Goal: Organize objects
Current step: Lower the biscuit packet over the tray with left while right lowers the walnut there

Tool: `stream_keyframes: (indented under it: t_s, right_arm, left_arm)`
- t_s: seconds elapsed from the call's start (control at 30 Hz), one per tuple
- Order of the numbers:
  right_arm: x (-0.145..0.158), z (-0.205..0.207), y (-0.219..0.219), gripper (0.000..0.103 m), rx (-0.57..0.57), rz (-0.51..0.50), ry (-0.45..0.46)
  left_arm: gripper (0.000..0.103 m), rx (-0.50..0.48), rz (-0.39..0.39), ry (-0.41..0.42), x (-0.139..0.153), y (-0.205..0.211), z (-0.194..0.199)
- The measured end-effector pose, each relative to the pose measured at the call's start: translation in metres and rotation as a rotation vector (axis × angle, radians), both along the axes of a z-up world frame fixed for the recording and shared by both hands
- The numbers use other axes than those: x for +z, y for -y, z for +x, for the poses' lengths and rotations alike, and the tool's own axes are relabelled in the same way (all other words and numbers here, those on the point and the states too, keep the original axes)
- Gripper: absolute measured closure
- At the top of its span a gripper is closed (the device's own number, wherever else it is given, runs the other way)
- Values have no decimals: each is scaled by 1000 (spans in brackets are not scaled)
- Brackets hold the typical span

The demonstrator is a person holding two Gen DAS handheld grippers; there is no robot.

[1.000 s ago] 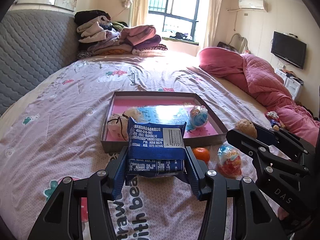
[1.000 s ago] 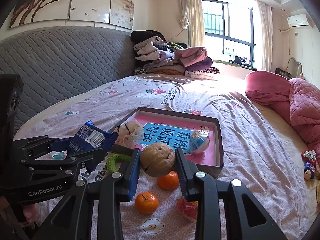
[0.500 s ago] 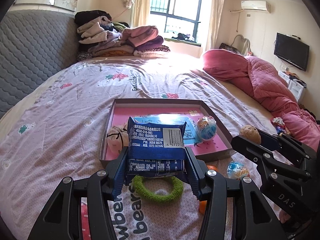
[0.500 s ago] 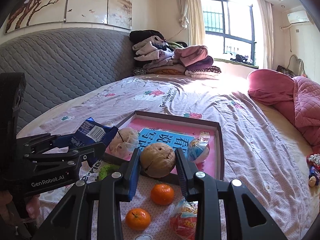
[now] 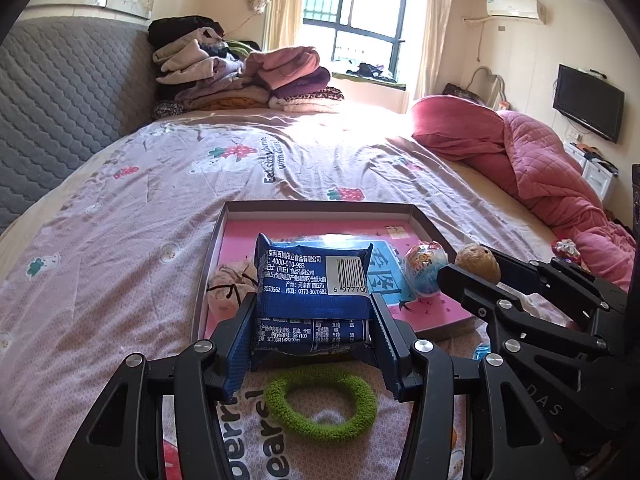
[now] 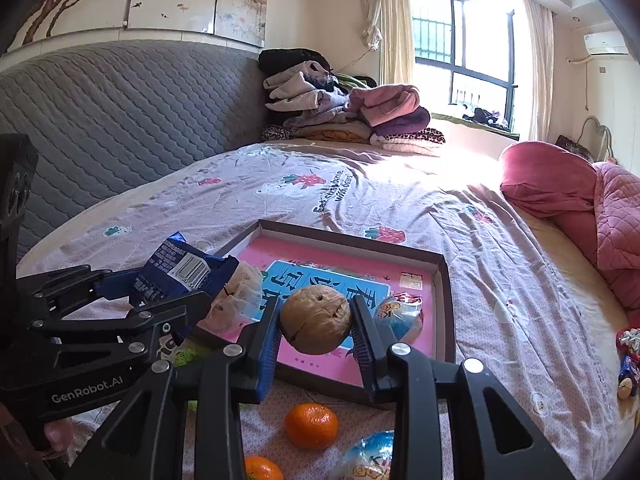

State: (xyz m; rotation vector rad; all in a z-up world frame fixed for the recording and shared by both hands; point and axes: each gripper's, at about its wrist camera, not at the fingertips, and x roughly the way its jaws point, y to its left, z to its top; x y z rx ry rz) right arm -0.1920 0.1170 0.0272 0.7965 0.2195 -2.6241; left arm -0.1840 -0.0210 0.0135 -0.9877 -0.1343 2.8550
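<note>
The left gripper (image 5: pixel 312 336) is clenched on a blue snack packet (image 5: pixel 312 288), its two fingers pressing the packet's sides so that it stands upright with the barcode facing the camera. The packet hangs above the near edge of the shallow tray (image 5: pixel 320 207), which lies on the bed (image 5: pixel 140 208). Below the gripper, at six o'clock from the packet, a green hair tie (image 5: pixel 320 404) lies flat on the sheet, outside the tray.

The right gripper (image 6: pixel 316 328) grasps a walnut (image 6: pixel 315 319) between its blue pads, holding it over the tray's near rim. In the left wrist view that walnut (image 5: pixel 478 263) shows at three o'clock from the packet, at the tip of the other tool.

Inside the tray rests a pink book with a blue panel (image 6: pixel 328 284). A foil-wrapped egg toy (image 5: pixel 425 267) sits on it toward the tray's right side, just at two o'clock from the walnut in the right wrist view. A pale fabric pouch (image 5: pixel 228 284) with a black string lies in the tray's left part.

On the sheet in front of the tray, at six o'clock from the walnut, sits a mandarin (image 6: pixel 311 426); a second mandarin (image 6: pixel 262 469) lies nearer, at seven o'clock, and another wrapped egg toy (image 6: pixel 370 458) lies just beside them at five o'clock.

At twelve o'clock, far up the bed, folded clothes (image 5: pixel 244 80) are piled against the headboard.
</note>
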Motion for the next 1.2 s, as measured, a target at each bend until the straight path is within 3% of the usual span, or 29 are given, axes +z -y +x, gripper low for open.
stream_keyframes:
  t_s: [0.33, 0.77, 1.2]
  right_arm:
    - [-26, -44, 9, 69, -17, 26, 125]
    - [-55, -70, 13, 69, -27, 80, 250]
    - [-74, -78, 14, 69, -49, 153, 335]
  left_arm:
    - [48, 0, 17, 96, -20, 2, -39]
    - [48, 7, 27, 208, -47, 13, -80]
    - [48, -31, -38, 270, -67, -2, -94]
